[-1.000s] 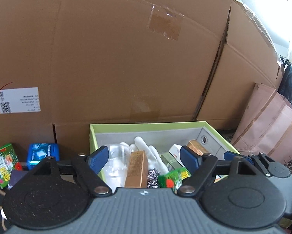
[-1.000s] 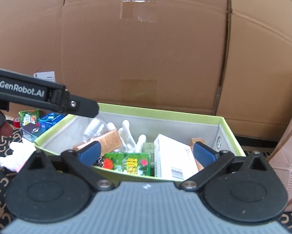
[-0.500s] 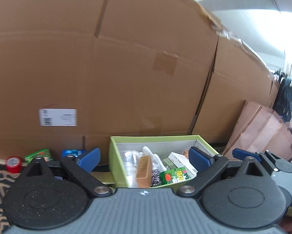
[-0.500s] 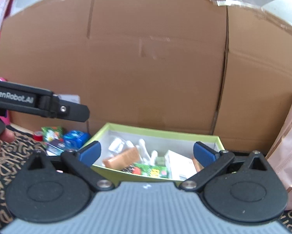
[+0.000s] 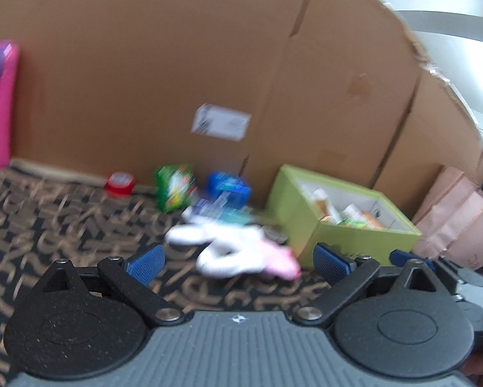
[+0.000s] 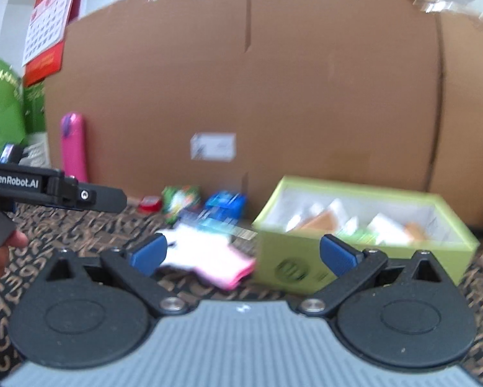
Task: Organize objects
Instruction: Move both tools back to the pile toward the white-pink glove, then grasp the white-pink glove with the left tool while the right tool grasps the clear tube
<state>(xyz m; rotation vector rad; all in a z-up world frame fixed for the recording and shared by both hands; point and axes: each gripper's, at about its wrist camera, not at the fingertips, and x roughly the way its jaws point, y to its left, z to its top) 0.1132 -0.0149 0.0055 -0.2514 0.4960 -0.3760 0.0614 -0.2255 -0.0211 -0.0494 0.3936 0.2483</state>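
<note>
Beside green storage box (image 6: pixel 309 259): white-pink glove (image 5: pixel 241 253), loose. Left gripper (image 5: pixel 238 259), right gripper (image 6: pixel 243 254) spread, empty. Next: grasp glove, box it.

Large brown cardboard sheet (image 6: pixel 273 96) stands upright as backdrop, spanning most of both views; vertical seams and a white shipping label (image 6: pixel 213 146) near its lower middle. Floor covering: dark carpet (image 5: pixel 48 213) with tan squiggle pattern. At 9 o'clock in the right wrist view, a pink upright cylinder (image 6: pixel 73 148) leans against the cardboard; beyond it green bags (image 6: pixel 3 106). At 11 o'clock, a red wall calendar (image 6: pixel 49 22) on a pale wall. At 3 o'clock in the left wrist view, pinkish paper bags (image 5: pixel 457 216). Bright daylight at 1 o'clock. Both views motion-blurred.
</note>
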